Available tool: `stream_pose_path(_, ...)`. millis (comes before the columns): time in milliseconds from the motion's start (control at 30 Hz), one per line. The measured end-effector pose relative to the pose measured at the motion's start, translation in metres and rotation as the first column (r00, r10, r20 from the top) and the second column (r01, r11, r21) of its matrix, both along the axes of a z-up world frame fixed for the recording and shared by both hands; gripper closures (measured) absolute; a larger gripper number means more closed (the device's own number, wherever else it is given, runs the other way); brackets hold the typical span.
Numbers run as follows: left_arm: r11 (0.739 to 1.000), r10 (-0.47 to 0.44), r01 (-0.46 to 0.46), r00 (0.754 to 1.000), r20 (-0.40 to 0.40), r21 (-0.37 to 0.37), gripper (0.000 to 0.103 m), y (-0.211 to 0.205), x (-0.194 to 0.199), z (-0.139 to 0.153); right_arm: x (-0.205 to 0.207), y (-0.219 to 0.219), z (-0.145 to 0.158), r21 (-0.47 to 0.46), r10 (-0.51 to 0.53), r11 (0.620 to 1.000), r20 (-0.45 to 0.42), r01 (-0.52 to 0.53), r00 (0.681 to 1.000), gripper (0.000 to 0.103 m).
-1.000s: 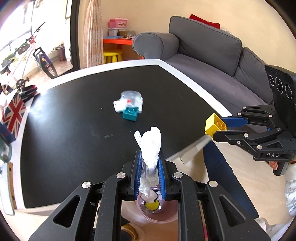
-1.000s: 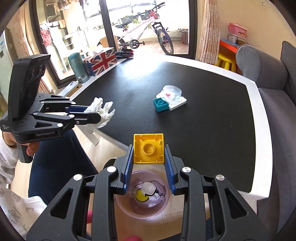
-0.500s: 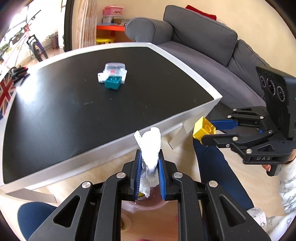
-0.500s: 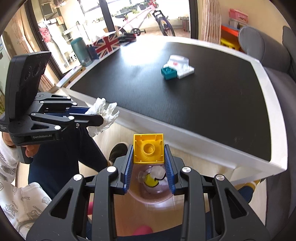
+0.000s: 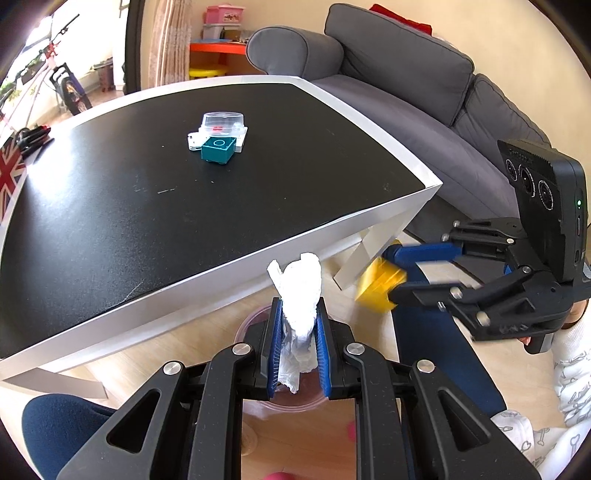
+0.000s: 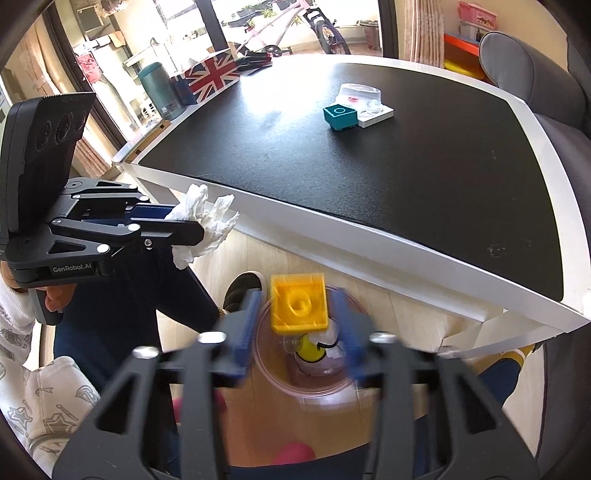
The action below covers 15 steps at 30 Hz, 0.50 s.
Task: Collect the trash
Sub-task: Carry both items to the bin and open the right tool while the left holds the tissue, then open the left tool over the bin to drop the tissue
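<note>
matte black table; left gripper pinches crumpled tissue.

Grey sofa stands beyond the desk's right edge. Union Jack box and teal flask sit just off the desk's far left corner. Bicycle stands beyond the glass door. Yellow stool under an orange shelf, pink box on top.
</note>
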State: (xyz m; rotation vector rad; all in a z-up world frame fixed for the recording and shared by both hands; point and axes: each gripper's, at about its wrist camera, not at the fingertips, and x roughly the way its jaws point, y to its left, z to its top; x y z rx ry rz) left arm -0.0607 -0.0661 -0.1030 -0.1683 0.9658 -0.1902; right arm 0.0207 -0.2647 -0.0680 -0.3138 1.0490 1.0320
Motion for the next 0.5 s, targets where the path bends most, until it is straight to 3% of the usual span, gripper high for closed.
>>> stream_pose_path(133,1.0,-0.004,0.004,1.0,-0.004,0.001,0.086,-0.0011,0.0017,-0.0014,0.0025,-0.003,0.003,0.004,-0.032,0.999,0.016,0.032,0.999,0.015)
stream_pose_path(267,1.0,-0.01,0.01,1.0,-0.011,-0.001,0.086,-0.0019,0.0025,-0.0032,0.0041,-0.0041,0.0046,-0.014,-0.053,0.998,0.032,0.053,0.998,0.007)
stream_pose_path(500,1.0,-0.024,0.023,0.999,-0.026,-0.008,0.086,-0.004,0.0033,-0.0088,0.0057,-0.0081,0.0089,-0.006,-0.069,0.998,0.034,0.069,0.997,0.007)
